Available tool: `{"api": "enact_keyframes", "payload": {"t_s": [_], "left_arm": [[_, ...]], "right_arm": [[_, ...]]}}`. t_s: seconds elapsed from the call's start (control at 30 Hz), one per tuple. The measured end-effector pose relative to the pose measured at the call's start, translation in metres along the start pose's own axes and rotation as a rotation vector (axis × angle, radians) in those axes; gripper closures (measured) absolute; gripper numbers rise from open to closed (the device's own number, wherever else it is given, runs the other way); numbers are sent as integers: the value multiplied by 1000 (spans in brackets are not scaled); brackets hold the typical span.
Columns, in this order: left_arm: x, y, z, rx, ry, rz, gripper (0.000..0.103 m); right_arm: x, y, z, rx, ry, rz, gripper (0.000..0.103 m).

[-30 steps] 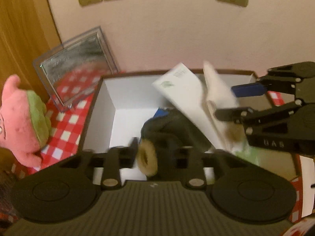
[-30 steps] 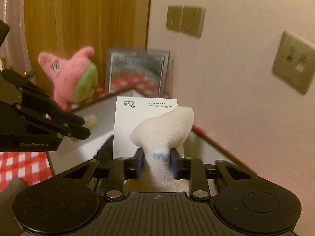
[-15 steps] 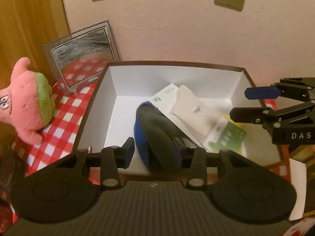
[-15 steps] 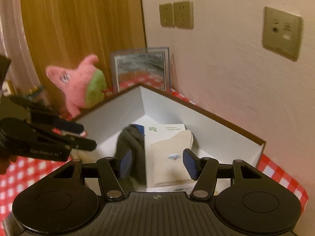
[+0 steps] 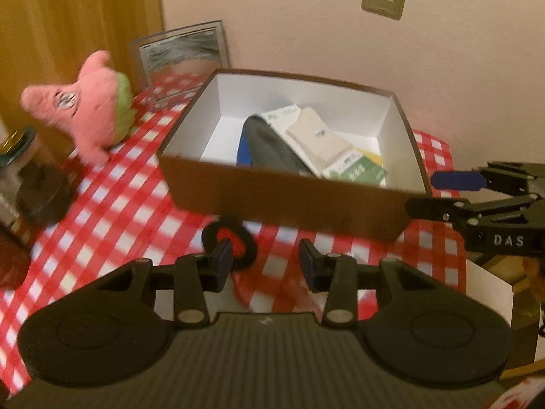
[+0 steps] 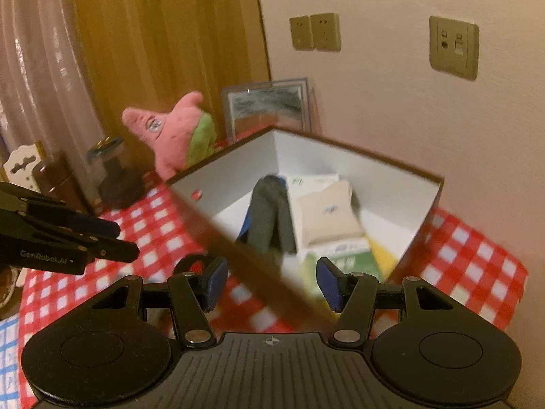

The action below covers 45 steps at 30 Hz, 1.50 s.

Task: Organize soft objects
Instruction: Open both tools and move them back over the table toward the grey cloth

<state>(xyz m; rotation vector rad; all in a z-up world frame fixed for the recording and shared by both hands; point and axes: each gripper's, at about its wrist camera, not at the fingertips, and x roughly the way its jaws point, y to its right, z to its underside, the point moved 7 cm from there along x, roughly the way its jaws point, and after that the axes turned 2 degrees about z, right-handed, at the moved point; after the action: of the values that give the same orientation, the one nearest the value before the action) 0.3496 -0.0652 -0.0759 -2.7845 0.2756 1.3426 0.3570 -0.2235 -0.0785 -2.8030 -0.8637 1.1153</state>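
In the brown box (image 5: pixel 286 201) — flat cream sock (image 5: pixel 320 139), rumpled dark sock (image 5: pixel 272 146)

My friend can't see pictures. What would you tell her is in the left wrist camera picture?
An open brown box on a red-checked tablecloth holds a dark sock and a cream sock lying on paper packets. The left gripper, open and empty, is in front of the box, near a black ring; a pink plush star stands to the left.
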Motion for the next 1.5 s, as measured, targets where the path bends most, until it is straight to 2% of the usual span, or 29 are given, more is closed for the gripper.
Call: {"api": "enact_keyframes", "payload": {"t_s": [0.2,0.37,0.5,0.6,0.8,1.13,1.5], "left_arm": [[-27,-6,42,-31,0,-13,63],[-44,-3,76,-40,-18,21,64],[-54,1,101,-25,-28,43,64],[-57,-1,111,-31,-35,30,64],[-51,-7,119,-72,-45,4,64],[-19,-4,123,-205,-96,-82,64],[-11,-10,124,-193,-139,-107,64]], "right_arm": [[-26,-40,43,3,-41,-3,45],[-39,-68,79,27,-80,9,45],[-48,-85,97,26,-97,26,45],[-50,-97,104,-2,-104,19,45],[-37,-105,108,-68,-126,-25,45],[11,-85,110,-237,-200,-146,45],[34,-84,106,-252,-212,-222,45]]}}
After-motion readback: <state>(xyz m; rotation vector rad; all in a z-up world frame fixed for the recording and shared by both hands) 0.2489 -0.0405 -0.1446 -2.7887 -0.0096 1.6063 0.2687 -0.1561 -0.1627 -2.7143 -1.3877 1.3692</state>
